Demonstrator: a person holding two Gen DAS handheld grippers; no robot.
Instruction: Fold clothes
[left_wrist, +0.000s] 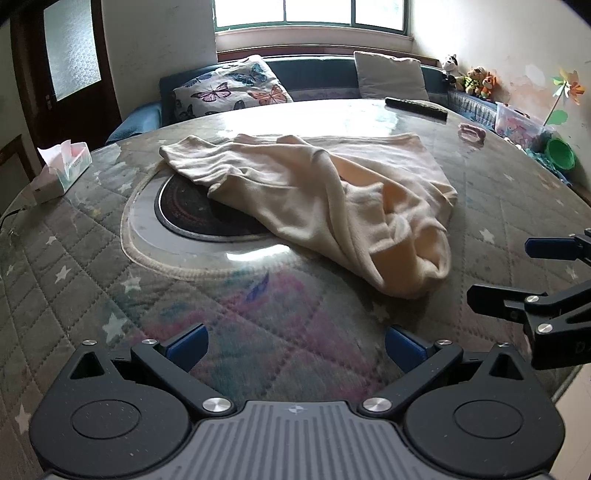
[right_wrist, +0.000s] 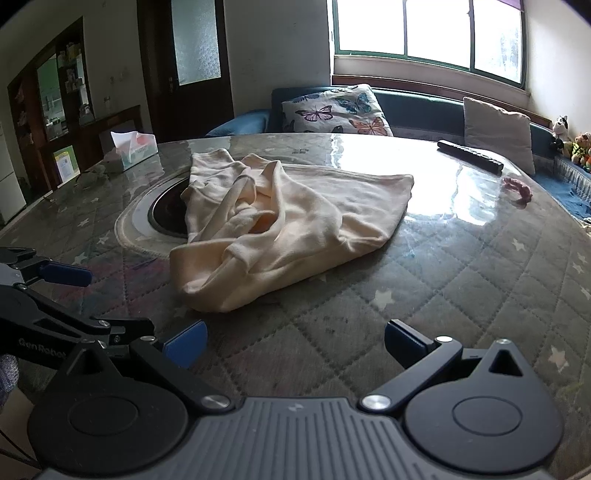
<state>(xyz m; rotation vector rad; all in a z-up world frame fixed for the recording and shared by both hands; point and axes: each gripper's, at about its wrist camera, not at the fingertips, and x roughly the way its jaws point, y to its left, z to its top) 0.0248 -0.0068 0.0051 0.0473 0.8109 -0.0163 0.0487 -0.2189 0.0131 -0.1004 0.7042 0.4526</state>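
Left wrist: cream garment (left_wrist: 314, 199) crumpled mid-table (left_wrist: 110, 288); both jaws wide open, empty, near edge bare.

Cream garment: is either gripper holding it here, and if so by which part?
Nothing is held. The left gripper and right gripper are both open, short of the cream garment, which lies crumpled on the table.

The left gripper (left_wrist: 295, 349) is at 6 o'clock, its blue-tipped fingers wide apart above the quilted table (left_wrist: 92, 280), holding nothing. A cream garment (left_wrist: 314, 192) lies crumpled at the centre, partly over a dark round plate (left_wrist: 184, 214) in the table. The right gripper (left_wrist: 498, 271) enters at 3 o'clock, fingers apart, near the garment but not touching. A tissue box (left_wrist: 62, 166) stands at 9 o'clock, a remote control (left_wrist: 415, 107) at 1 o'clock.
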